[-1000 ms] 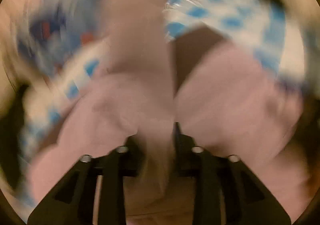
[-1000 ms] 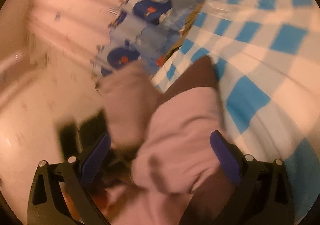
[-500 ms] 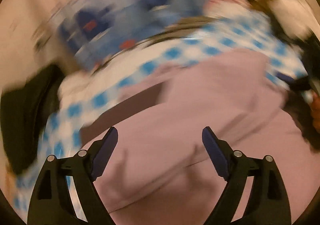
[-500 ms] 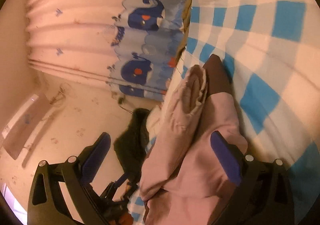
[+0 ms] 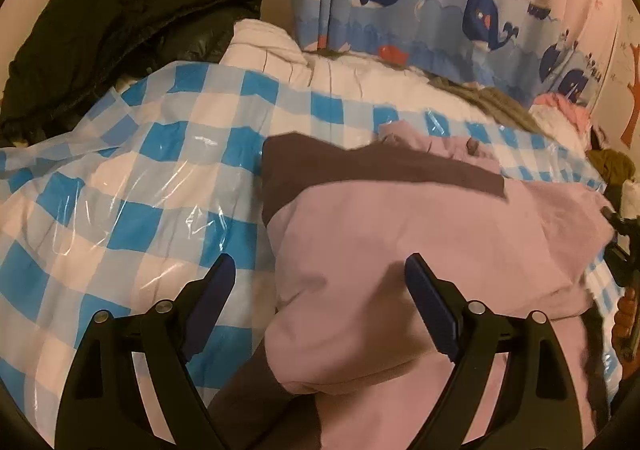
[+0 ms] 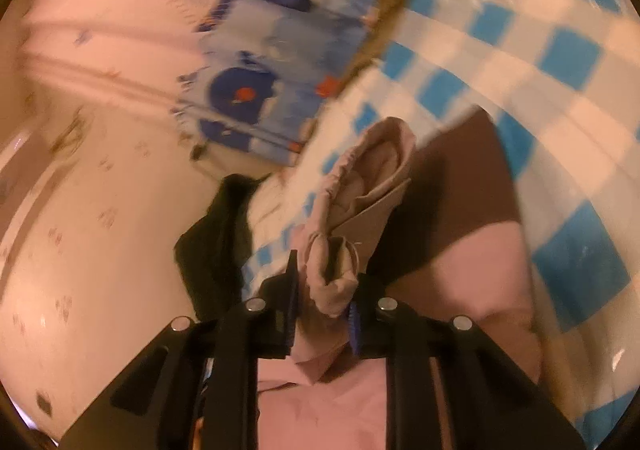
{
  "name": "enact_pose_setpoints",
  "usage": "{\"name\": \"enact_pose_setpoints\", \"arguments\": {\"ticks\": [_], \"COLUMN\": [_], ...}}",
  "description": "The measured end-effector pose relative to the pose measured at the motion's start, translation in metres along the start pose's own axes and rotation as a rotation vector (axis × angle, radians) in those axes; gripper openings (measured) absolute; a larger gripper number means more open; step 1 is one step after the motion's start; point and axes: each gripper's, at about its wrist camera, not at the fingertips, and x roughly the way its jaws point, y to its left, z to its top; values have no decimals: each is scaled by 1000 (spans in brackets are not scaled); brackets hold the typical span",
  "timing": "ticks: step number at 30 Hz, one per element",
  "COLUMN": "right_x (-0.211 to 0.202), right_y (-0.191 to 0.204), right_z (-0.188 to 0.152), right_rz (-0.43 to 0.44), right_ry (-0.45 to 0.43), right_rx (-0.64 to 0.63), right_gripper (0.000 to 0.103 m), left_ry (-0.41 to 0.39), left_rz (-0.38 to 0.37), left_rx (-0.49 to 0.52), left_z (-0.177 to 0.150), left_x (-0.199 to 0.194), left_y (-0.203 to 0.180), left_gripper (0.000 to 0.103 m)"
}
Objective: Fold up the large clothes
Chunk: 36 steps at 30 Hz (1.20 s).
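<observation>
Currently, a pink garment (image 5: pixel 420 250) with dark brown panels is seen spread over a bed covered by a blue-and-white checked plastic sheet (image 5: pixel 132 186). In the left wrist view, the left gripper (image 5: pixel 320 290) is held above the garment with its jaws spread wide and nothing gripped between them; the near edge of the pink cloth lies below and between the two blue-padded fingers (image 5: pixel 212 290), apart from them. Ahead of this gripper, a brown panel of the garment is seen, and beyond it more checked sheet. Farther ahead, a curtain (image 5: pixel 400 2) printed with blue whales is hung behind the bed. To the far left of the gripper, a black jacket (image 5: pixel 120 18) is heaped at the edge of the bed, beside a white quilt (image 5: pixel 272 46).

In the right wrist view, which is partly blurred, the right gripper (image 6: pixel 320 310) is seen closing on a bunched fold of the pink garment (image 6: pixel 360 202), with the cloth pinched between the pads and rising ahead of the fingers in gathered pleats. To the right of this gripper, the rest of the garment, brown then pink, is draped over the checked sheet (image 6: pixel 560 58). To its left, a pale floor (image 6: pixel 100 250) is shown below the bed edge, with the black jacket (image 6: pixel 212 242) just ahead.
</observation>
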Motion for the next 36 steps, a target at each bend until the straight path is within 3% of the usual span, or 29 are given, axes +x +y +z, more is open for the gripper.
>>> {"name": "enact_pose_setpoints", "arguments": {"ticks": [3, 6, 8, 10, 12, 15, 16, 18, 20, 22, 23, 25, 29, 31, 32, 36], "right_x": [-35, -33, -18, -19, -30, -61, -66, -61, -30, 21, 36, 37, -21, -59, -82, -137], "right_y": [17, -18, -62, -83, -70, -30, -15, 15, 29, 7, -10, -25, 12, 18, 16, -10], "right_z": [-14, -27, -36, -39, -35, -28, -27, -28, -34, -45, -49, -45, -31, -39, -46, -76], "right_rz": [49, -58, -162, -156, -196, -296, -302, -261, -288, -448, -481, -469, -363, -343, -351, -383], "right_ry": [-67, -22, 62, 87, 52, -105, -143, -154, -50, 149, 209, 246, 220, 259, 291, 377], "right_rx": [-52, -8, 70, 139, 99, -44, -118, -254, -357, -392, -377, -322, -308, -300, -284, -158], "right_gripper": [20, 20, 20, 21, 37, 41, 45, 63, 67, 67, 67, 66, 68, 80, 85, 85], "left_ry": [-46, -73, -39, 58, 122, 124, 120, 124, 134, 152, 160, 173, 181, 206, 229, 344], "left_rz": [-53, -61, -53, -1, 40, 53, 49, 50, 64, 75, 72, 67, 43, 4, -24, -96], "left_rx": [-11, 19, 38, 90, 123, 122, 119, 124, 135, 133, 133, 119, 139, 129, 107, -52], "left_z": [10, 17, 17, 13, 5, -1, -1, -2, -5, -7, -8, -8, -15, -31, -40, -92], "left_x": [-12, -14, 2, 31, 55, 62, 61, 62, 67, 73, 74, 67, 12, -25, -39, -83], "left_y": [-7, -22, -33, -42, -45, -44, -43, -43, -43, -42, -41, -37, -15, 14, 28, 96], "left_gripper": [84, 89, 89, 89, 89, 89, 89, 90, 93, 94, 95, 95, 95, 95, 95, 95]}}
